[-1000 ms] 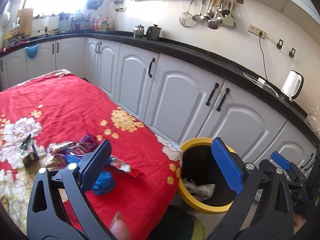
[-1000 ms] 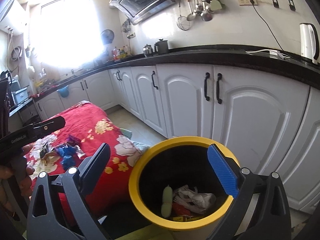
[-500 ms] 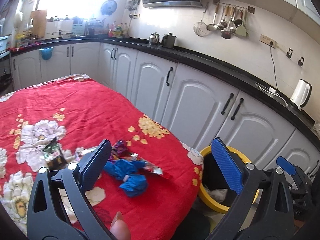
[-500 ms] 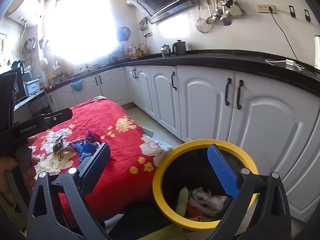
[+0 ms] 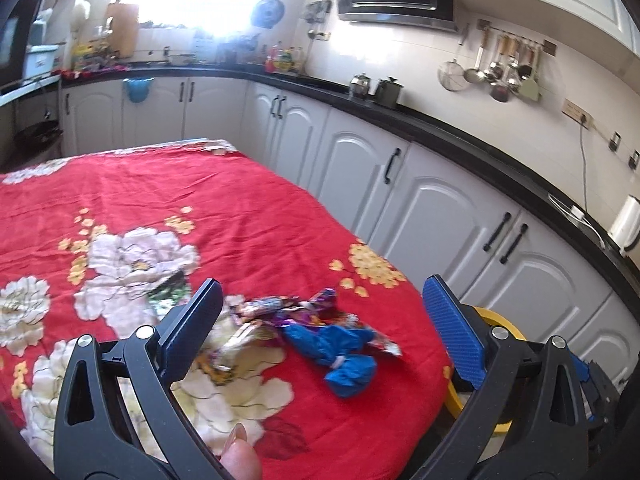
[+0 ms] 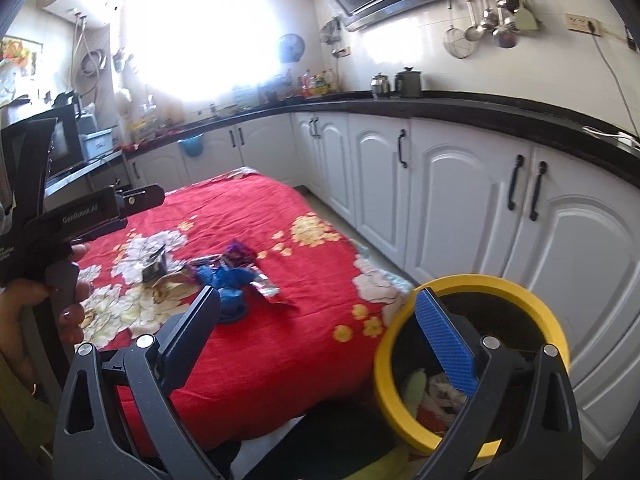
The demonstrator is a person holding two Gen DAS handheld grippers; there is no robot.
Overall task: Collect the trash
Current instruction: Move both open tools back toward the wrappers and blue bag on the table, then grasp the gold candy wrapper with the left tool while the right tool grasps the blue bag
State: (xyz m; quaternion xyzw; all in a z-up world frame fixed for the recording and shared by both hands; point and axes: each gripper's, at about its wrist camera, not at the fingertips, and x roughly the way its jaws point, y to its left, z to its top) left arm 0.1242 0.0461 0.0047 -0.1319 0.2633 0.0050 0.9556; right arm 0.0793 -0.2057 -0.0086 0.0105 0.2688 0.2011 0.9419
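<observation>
Left wrist view now looks down on the trash pile rather than the bin: a second ago the yellow bin [image 5: 502,322] filled the lower middle of this view, and it has slid off to 4 o'clock behind the right finger. The left tongs [image 5: 320,328] have swung back over the red flowered tabletop [image 5: 168,196], which I judge to mean the next pickup is starting, not a drop. They are spread wide and empty. Between their tips lies the crumpled blue wrapper [image 5: 340,354], with the purple foil wrapper [image 5: 288,308] touching it at 11 o'clock and a dark packet [image 5: 170,294] further toward 9 o'clock.

From the right wrist view, the right tongs [image 6: 318,326] also gape empty, hovering between tabletop edge and bin, whose rim sits at 4 o'clock with trash already inside. The person's hand [image 6: 24,308] grips the left handle at 9 o'clock, level and pointing across the tabletop.
</observation>
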